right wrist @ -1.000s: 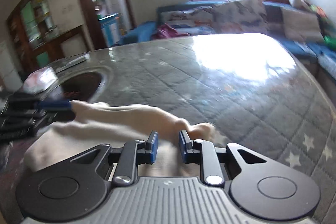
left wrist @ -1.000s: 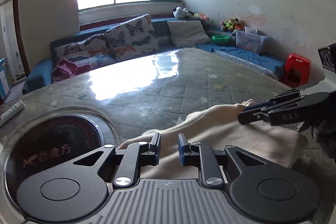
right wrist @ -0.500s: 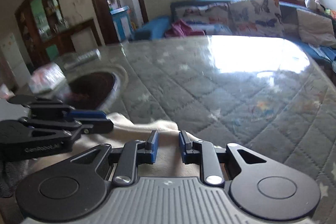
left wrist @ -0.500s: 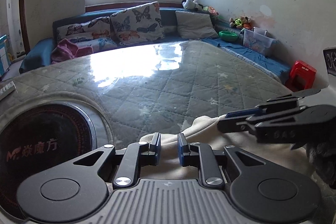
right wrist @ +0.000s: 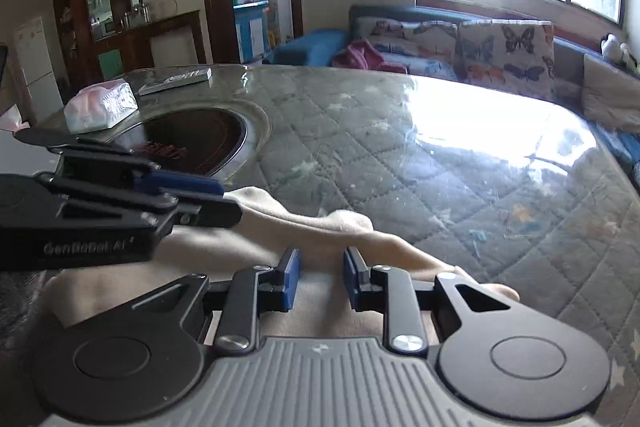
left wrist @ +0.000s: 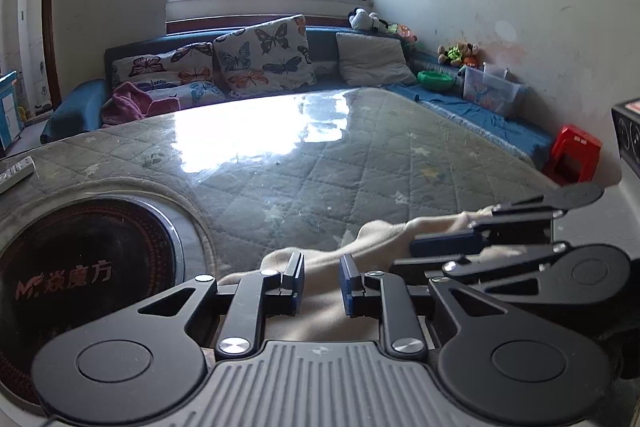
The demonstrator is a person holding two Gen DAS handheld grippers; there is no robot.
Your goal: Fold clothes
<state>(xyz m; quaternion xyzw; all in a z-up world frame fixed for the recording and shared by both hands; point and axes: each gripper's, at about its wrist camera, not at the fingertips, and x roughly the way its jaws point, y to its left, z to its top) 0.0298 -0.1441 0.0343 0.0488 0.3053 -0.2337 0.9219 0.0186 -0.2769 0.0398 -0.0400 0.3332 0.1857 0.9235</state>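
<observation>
Lying rumpled on table [left wrist: 360,155]: cream garment [right wrist: 320,231].

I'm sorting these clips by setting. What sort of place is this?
Most likely a home living room: a blue sofa with butterfly cushions, soft toys along the wall, and a cream garment on a glass-topped table.

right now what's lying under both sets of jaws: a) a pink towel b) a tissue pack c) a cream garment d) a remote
c: a cream garment lies bunched on the quilted table cover beneath both grippers; the tissue pack and remote sit on the far side of the table.
</observation>
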